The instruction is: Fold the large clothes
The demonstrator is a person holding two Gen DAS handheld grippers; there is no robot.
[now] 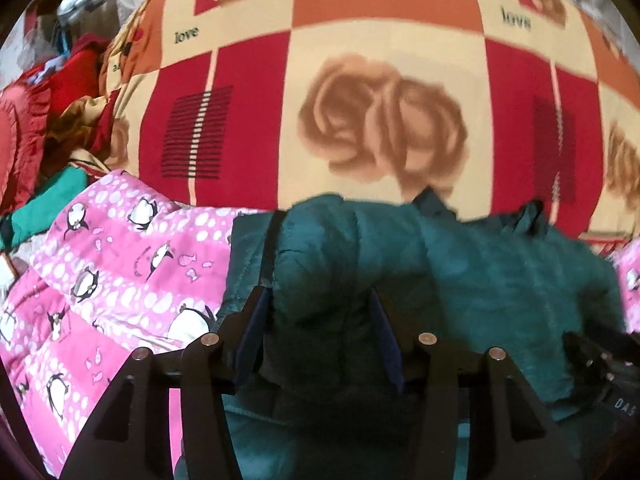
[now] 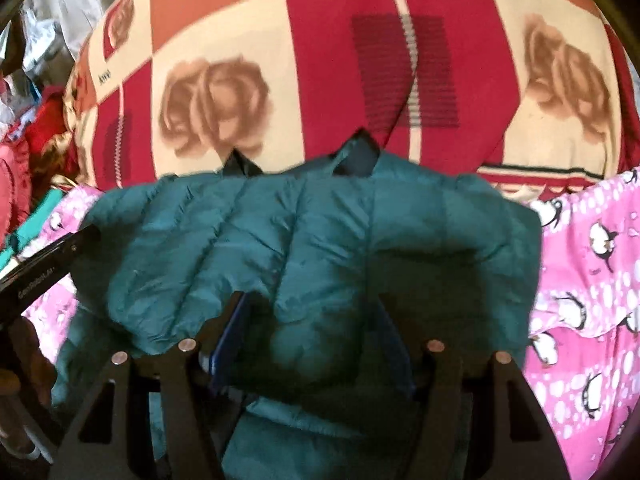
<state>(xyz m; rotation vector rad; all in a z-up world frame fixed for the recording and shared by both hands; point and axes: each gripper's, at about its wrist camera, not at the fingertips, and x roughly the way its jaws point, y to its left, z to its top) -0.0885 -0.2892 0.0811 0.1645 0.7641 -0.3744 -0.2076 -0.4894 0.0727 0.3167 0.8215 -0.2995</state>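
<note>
A teal quilted jacket [image 1: 460, 264] lies bunched on a pink penguin-print blanket [image 1: 104, 280]; it also shows in the right wrist view [image 2: 280, 232]. My left gripper [image 1: 320, 308] has its jaws apart with a puffy fold of the jacket between them. My right gripper [image 2: 312, 312] likewise has its jaws apart around a fold of the jacket. The right gripper's body shows at the lower right of the left wrist view [image 1: 600, 360]. The left gripper's body shows at the left edge of the right wrist view [image 2: 44, 264].
A red, orange and cream rose-print bedspread [image 1: 380, 112] stretches behind the jacket. A heap of red and green clothes [image 1: 60, 120] lies at the far left. The pink blanket [image 2: 580, 288] extends right of the jacket.
</note>
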